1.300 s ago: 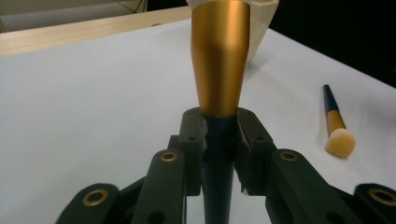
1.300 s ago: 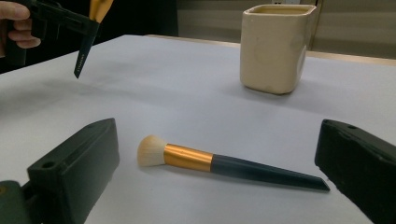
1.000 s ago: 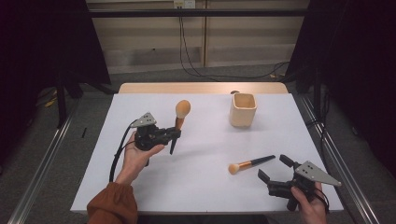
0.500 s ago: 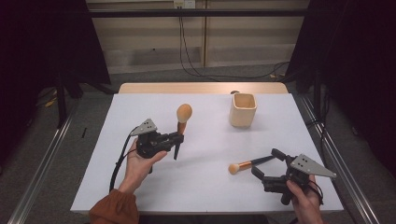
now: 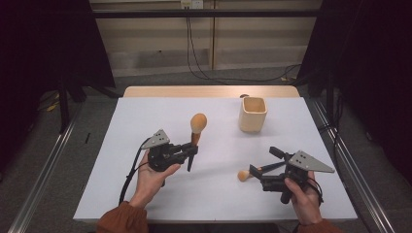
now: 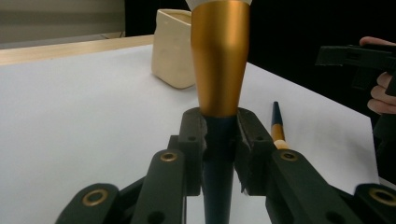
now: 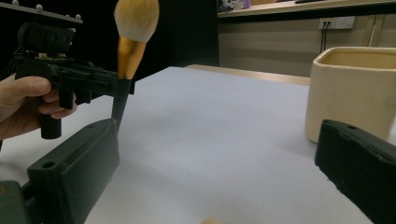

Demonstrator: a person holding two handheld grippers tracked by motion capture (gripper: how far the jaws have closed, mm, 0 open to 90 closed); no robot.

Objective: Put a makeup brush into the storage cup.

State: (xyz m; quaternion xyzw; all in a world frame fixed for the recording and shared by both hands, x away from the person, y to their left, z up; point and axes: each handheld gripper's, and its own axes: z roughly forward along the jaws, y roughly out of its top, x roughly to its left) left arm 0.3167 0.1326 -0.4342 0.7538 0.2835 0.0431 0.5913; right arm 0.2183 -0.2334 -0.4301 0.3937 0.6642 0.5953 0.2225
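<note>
My left gripper [image 5: 193, 149] is shut on the dark handle of a makeup brush [image 5: 198, 123], which it holds upright left of the table's middle, fluffy head on top. In the left gripper view the jaws clamp the handle just under the gold ferrule [image 6: 219, 60]. A second brush [image 5: 243, 175] lies on the white table [image 5: 145, 116], head to the left. My right gripper [image 5: 264, 161] is open over its handle with one jaw on each side and no pad pressing. In the right gripper view the jaws stand wide apart and the lying brush's tip [image 7: 208, 220] peeks in at the bottom edge.
A cream square cup [image 5: 253, 114] stands upright at the back right of the table, and also appears in the left gripper view [image 6: 175, 49] and the right gripper view [image 7: 352, 91]. The table's wooden far edge [image 5: 209, 91] shows behind it. Metal rails run along the floor on both sides.
The left gripper has carried its upright brush to the right, toward the table's middle. The right gripper has moved left and up to straddle the lying brush, which has stayed in place.
</note>
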